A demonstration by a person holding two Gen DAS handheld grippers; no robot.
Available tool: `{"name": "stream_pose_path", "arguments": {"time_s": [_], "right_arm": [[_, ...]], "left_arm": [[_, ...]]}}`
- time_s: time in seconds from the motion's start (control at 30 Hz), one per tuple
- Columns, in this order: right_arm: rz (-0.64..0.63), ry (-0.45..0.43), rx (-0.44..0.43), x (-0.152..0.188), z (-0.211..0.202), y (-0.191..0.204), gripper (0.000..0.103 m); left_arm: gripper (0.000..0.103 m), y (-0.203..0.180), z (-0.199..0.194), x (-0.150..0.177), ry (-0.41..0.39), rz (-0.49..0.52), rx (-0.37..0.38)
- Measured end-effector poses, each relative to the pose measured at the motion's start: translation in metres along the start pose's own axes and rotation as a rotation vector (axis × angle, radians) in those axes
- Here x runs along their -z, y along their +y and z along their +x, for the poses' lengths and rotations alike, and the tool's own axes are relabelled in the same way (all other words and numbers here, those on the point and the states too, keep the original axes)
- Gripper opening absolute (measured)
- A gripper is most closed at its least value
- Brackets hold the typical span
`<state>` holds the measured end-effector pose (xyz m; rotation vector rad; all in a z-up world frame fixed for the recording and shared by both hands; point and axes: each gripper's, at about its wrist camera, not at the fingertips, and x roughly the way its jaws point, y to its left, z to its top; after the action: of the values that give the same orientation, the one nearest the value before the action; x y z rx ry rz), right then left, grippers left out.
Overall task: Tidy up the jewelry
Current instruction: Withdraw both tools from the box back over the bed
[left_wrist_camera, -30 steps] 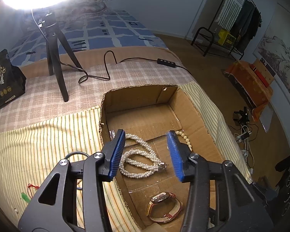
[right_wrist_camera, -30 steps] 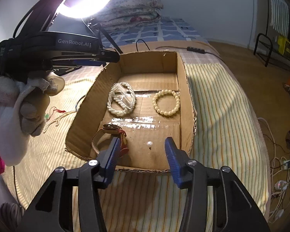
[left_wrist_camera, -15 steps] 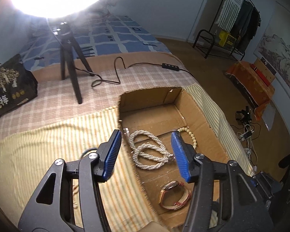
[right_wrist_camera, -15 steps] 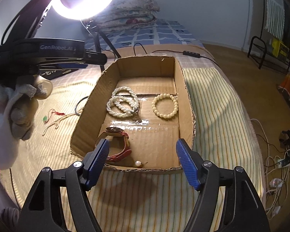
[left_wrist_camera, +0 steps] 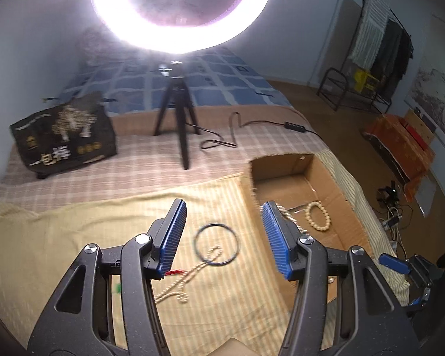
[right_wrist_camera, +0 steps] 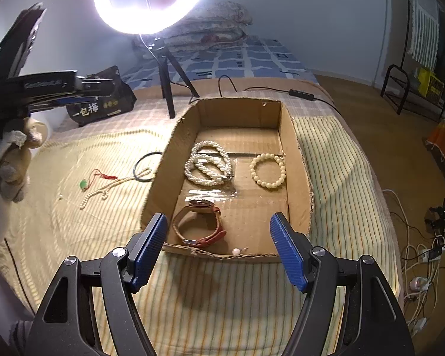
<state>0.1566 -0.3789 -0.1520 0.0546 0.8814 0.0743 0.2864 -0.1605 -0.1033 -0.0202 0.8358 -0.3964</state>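
Note:
A cardboard box [right_wrist_camera: 299, 160] on the striped cloth holds a coiled pearl necklace [right_wrist_camera: 208, 164], a cream bead bracelet [right_wrist_camera: 267, 169], a red-strap watch [right_wrist_camera: 199, 225] and a small pearl earring [right_wrist_camera: 237, 250]. Left of the box lie a black ring [left_wrist_camera: 216, 244], a thin bead chain [left_wrist_camera: 190, 279] and a green pendant on red cord [right_wrist_camera: 84, 183]. My left gripper [left_wrist_camera: 222, 238] is open and empty, above the black ring and the chain. My right gripper [right_wrist_camera: 218, 250] is open and empty, just in front of the box's near wall. The box also shows in the left wrist view [left_wrist_camera: 281, 167].
A ring light on a black tripod [left_wrist_camera: 178, 112] stands behind the cloth with its cable [left_wrist_camera: 252, 124] trailing right. A black printed bag [left_wrist_camera: 63, 136] sits at the back left. Cables and plugs [right_wrist_camera: 424, 267] lie on the floor to the right.
My left gripper has moved left, from over the pearl necklace in the box to over the black ring on the cloth. My right gripper has opened wider and pulled back from the box.

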Motion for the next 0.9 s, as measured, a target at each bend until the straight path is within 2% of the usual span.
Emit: {"name": "stream_pose_path", "arguments": {"time_s": [0.2,0.4,0.53,0.77,0.9], "right_arm": [[-0.008,-0.025,-0.002,-0.002,-0.007,0.010,0.071],[-0.056,-0.082,-0.010,-0.005,-0.018,0.024,0.072],[-0.093,-0.097,-0.008,-0.010,-0.020,0.035,0.080],[-0.135,-0.066,-0.045,-0.019,-0.013,0.057,0.080],[-0.156,-0.037,-0.109,-0.018,-0.006,0.073,0.080]], "left_arm": [[0.055,0.036,-0.027,0.013,-0.019,-0.029,-0.039],[0.055,0.070,-0.051,0.037,-0.032,-0.012,-0.111],[0.055,0.092,-0.062,0.056,-0.022,-0.007,-0.167],[0.055,0.128,-0.072,0.091,0.011,-0.052,-0.201],[0.055,0.143,-0.071,0.109,0.032,-0.069,-0.183]]}}
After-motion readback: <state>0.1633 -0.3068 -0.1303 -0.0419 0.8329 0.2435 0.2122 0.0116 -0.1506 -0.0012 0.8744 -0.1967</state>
